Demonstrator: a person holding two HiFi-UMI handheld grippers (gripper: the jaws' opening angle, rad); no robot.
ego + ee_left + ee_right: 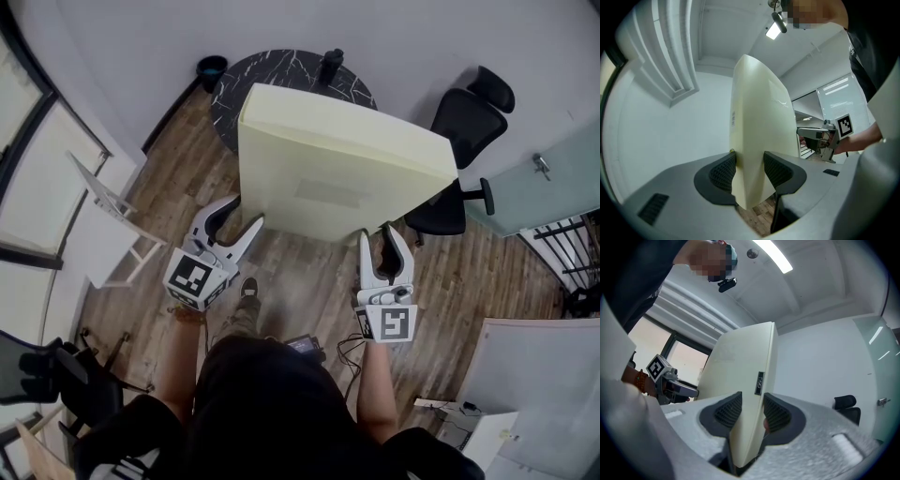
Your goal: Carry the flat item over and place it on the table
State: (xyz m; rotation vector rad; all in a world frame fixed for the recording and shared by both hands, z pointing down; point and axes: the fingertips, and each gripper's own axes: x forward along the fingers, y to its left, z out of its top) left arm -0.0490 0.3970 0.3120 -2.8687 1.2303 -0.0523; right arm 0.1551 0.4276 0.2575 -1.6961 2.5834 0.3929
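Both tools are loaded: the left tool (241, 217) is clamped on the lower left corner of the flat item (337, 169), and the right tool (379, 236) is clamped on its lower right corner. In the left gripper view the ribbed pads (724, 171) press the pale yellow board from both sides with no gap showing, and it's the same in the right gripper view, with the pads (776, 416) tight against the thin edge. The board fills the middle of the head view, held off the wood floor (309, 281) and standing near upright with its broad face toward the person. It runs widthwise from one tool to the other. Now the key line-up: the round dark surface (281, 67) sits at the top centre of the frame, directly beyond the board's upper edge and partly hidden by it. So the target lies straight ahead, about equally far from both tools. A dark cup (330, 64) stands at the surface's far rim, and an office chair (464, 117) waits at the upper right. My read is that the board must go forward and tip top edge first to lie flat, keeping short of that cup.
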